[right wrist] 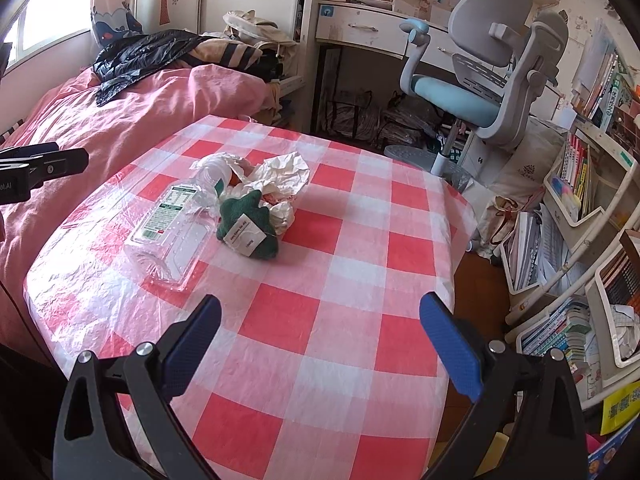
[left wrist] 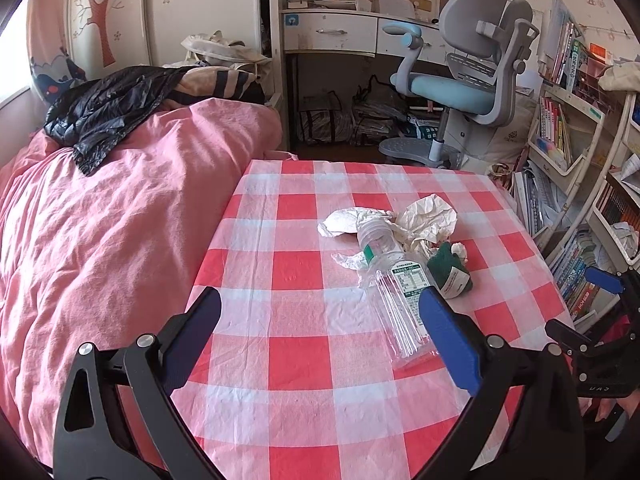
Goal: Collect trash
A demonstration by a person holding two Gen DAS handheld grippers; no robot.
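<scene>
A clear plastic bottle (left wrist: 390, 280) with a green-white label lies on the red-checked tablecloth (left wrist: 296, 272); it also shows in the right wrist view (right wrist: 172, 224). Beside it lie crumpled paper (left wrist: 424, 220) (right wrist: 280, 176) and a dark green wrapper with a white tag (left wrist: 450, 274) (right wrist: 246, 226). My left gripper (left wrist: 320, 316) is open and empty above the table, its right finger near the bottle's base. My right gripper (right wrist: 320, 320) is open and empty above the near table, right of the trash. Each gripper shows at the other view's edge.
A pink-covered bed (left wrist: 120, 208) with a black jacket (left wrist: 108, 108) borders the table's left side. A grey-blue desk chair (left wrist: 468, 80) and desk stand behind. White shelves with books (right wrist: 580, 184) stand at the right.
</scene>
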